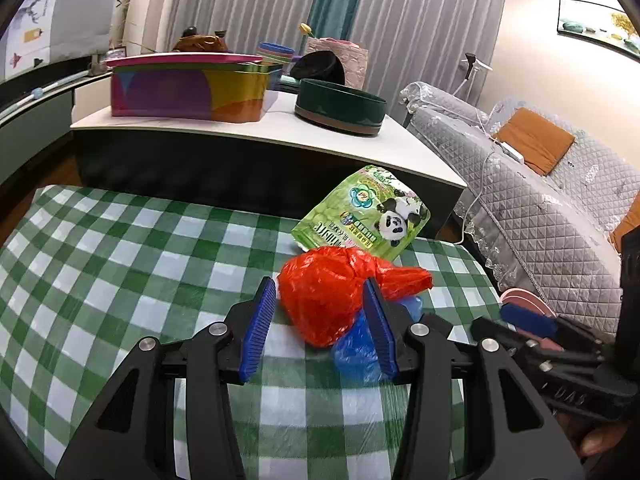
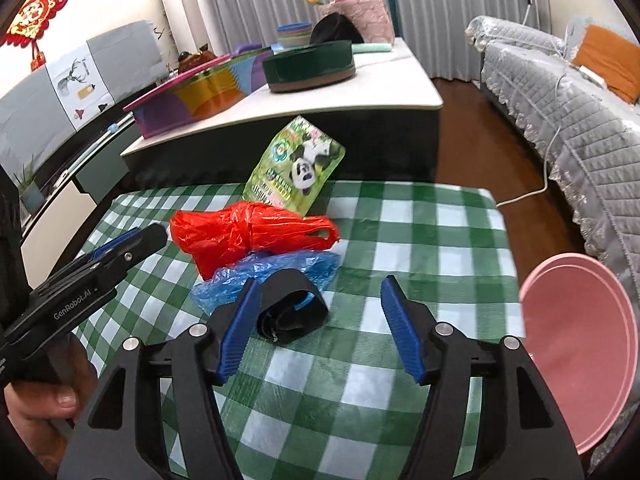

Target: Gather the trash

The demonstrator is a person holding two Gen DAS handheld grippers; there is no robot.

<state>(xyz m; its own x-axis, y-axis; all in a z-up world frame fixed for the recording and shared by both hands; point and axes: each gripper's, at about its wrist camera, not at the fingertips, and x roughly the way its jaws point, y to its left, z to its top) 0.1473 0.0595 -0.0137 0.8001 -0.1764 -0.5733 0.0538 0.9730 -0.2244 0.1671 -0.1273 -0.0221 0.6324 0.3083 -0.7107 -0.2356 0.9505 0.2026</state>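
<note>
Red plastic bag sits between my left fingers, spread, not yet pinching; right fingers spread too, hovering near the pink bin.

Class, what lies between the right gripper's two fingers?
A black strap beside the left finger, otherwise bare checked cloth, in the right wrist view.

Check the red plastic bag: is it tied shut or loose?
Tied shut: the red plastic bag is cinched at a knotted waist, handles trailing right.
</note>
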